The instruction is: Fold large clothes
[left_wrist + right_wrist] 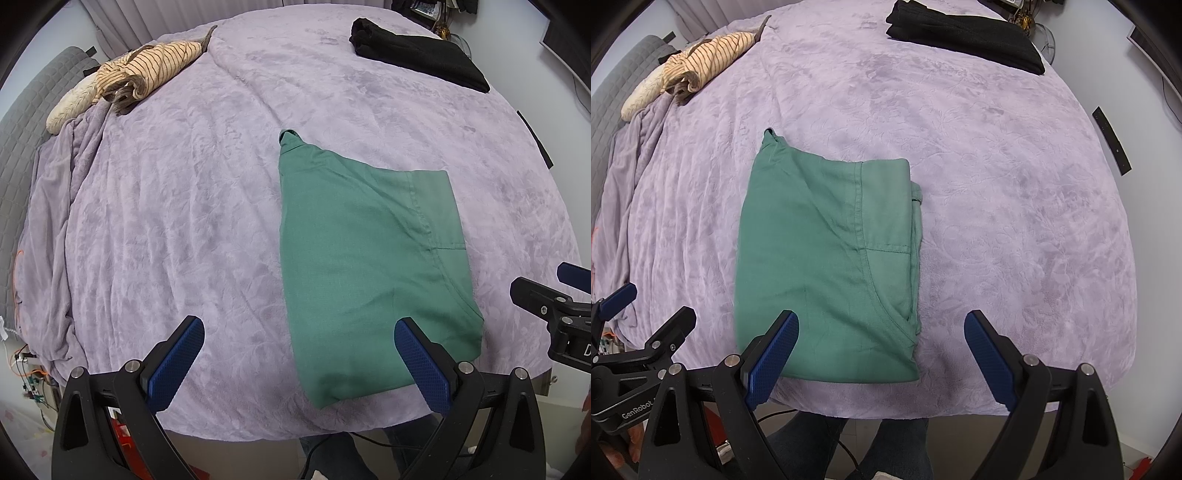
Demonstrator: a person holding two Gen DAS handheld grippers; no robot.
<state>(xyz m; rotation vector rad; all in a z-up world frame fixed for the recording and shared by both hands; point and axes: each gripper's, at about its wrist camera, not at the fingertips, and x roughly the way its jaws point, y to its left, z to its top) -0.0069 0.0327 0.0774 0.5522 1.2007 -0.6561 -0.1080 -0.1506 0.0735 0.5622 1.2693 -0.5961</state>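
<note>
so the biggest thing here is the bed with its purple fleece blanket (pixel 997 184), it fills basically everything ahead of both tongs and it's obviously the folding surface, soft and wide enough for big clothes. next down is the green garment (pixel 827 258), already folded into a neat rectangle, lying flat near the blanket's front edge, right ahead of the tongs, I'd guess so the person standing at the bed can reach it without stretching. from the left gripper (pixel 299 363) it sits ahead and over toward that gripper's right finger, from the right gripper (pixel 881 360) it's ahead and toward its left finger, so it's pretty much between the two. both tongs are spread wide with nothing between the blue pads, hovering just short of the cloth and not touching it, looks to me like this piece is done or about to get one more fold or get moved. way out past the tongs there's a folded black garment (pixel 417 55) on the far right, probably the finished pile, and a crumpled striped garment (pixel 147 70) on the far left, unfolded, likely waiting its turn
</note>
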